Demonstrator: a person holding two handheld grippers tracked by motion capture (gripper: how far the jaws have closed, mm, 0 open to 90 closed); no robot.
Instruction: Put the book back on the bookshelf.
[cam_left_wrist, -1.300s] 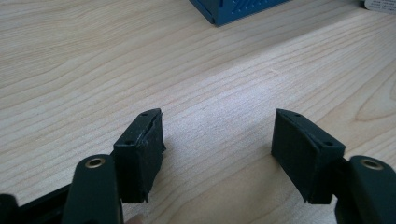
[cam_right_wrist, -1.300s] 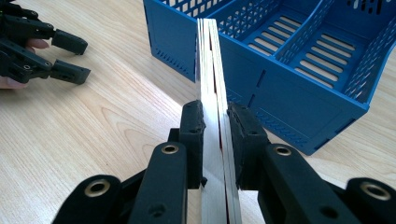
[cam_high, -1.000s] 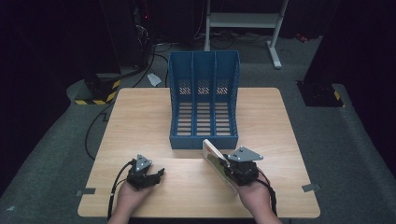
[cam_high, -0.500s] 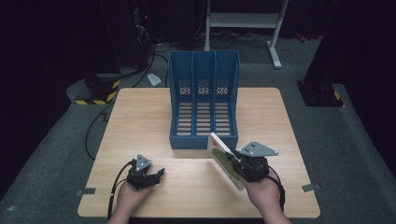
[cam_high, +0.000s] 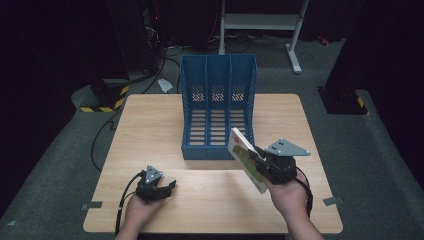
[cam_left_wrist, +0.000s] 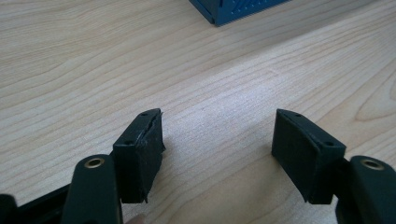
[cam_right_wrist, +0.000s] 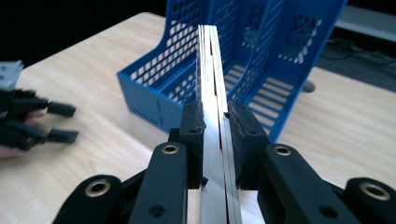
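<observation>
My right gripper (cam_high: 257, 159) (cam_right_wrist: 215, 135) is shut on a thin white book (cam_high: 246, 159) (cam_right_wrist: 212, 84), held on edge and tilted above the table, just in front of the right end of a blue three-slot file rack (cam_high: 218, 107) (cam_right_wrist: 233, 60). The book's cover shows green and red print. My left gripper (cam_high: 162, 188) (cam_left_wrist: 217, 140) rests low over the bare wood near the table's front left, its jaws open with nothing between them. That left gripper (cam_right_wrist: 56, 122) also appears at the left edge of the right gripper view.
The wooden table (cam_high: 150, 125) has bare room to the left and right of the rack. Dark floor, cables and a white metal stand (cam_high: 260, 22) lie beyond the far edge. Tape marks sit at the front corners (cam_high: 332, 201).
My right gripper has lifted the book off the table and carried it up toward the rack's right end. The left gripper has stayed where it was.
</observation>
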